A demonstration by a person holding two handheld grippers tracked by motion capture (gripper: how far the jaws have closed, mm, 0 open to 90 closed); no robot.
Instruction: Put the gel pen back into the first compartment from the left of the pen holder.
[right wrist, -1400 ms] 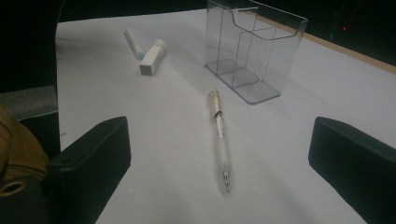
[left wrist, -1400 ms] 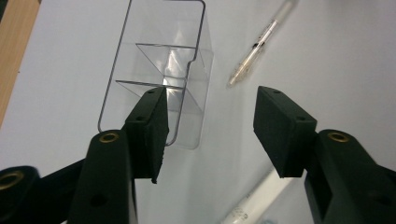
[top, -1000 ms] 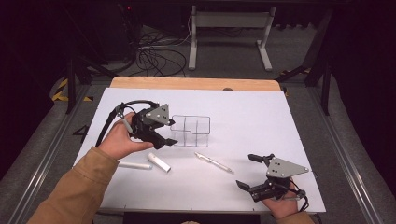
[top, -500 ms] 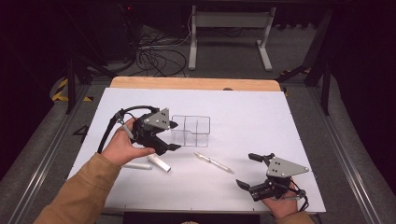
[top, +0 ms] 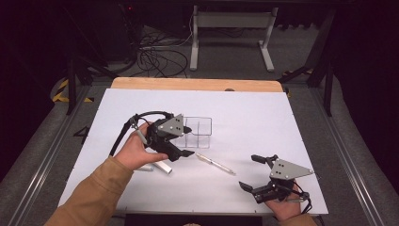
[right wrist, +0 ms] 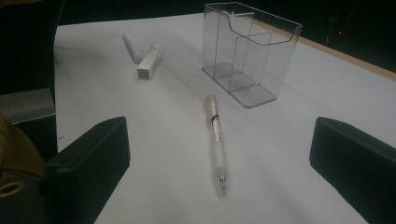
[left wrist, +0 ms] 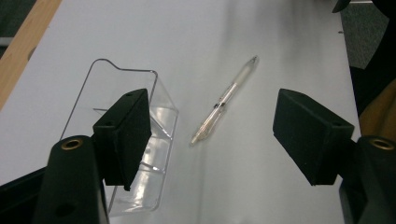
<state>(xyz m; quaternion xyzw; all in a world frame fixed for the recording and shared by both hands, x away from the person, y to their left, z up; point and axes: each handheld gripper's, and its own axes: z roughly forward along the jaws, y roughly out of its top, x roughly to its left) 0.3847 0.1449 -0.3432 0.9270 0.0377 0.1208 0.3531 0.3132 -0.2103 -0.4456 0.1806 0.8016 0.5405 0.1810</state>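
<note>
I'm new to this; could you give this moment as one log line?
left gripper open, over pen | right gripper open, idle | clear holder empty

So the high view sits above the near edge of the white table point(top: 263, 122), looking forward and down at the whole top. The left gripper view rides close above the surface, looking steeply down. The right gripper view sits low, looking almost level across it. All three catch the clear pen point(top: 215, 164) point(left wrist: 224, 100) point(right wrist: 215, 140) and the clear box point(top: 198, 132) point(left wrist: 140, 140) point(right wrist: 250, 51).
</note>
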